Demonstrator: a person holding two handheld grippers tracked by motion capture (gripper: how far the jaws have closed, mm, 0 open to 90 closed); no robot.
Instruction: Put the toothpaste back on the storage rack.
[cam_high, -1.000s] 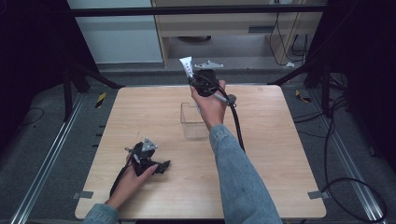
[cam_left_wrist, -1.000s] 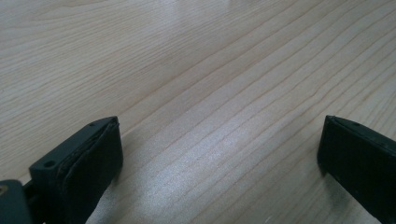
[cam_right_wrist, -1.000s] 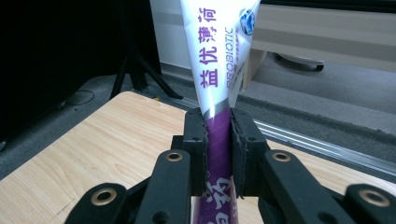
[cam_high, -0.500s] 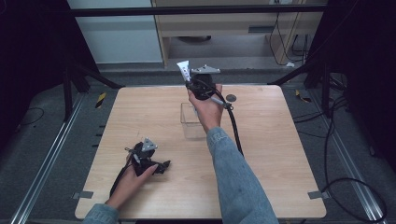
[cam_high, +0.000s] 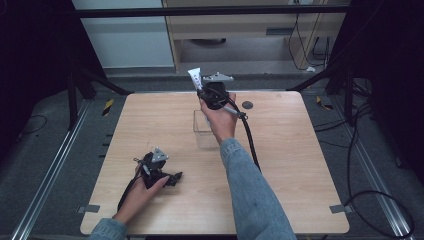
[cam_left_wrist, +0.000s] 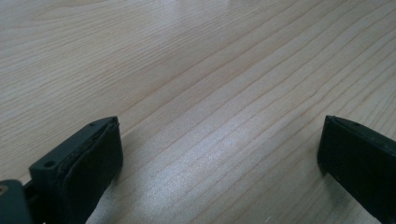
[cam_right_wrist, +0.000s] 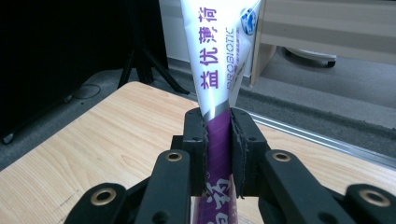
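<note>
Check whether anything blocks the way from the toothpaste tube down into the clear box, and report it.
Nothing visible blocks it. The right gripper holds the toothpaste tube above the far edge of the clear box, whose top looks open; its inside is hard to make out.

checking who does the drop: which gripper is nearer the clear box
Right. The right gripper hangs just beyond the clear box, holding a toothpaste tube; the left gripper rests nearer the table's front.

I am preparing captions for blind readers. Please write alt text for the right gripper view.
The black right tongs are shut on a white and purple toothpaste tube, which sticks up between them. Behind it lie the edge of the wooden table, grey floor and pale furniture.
</note>
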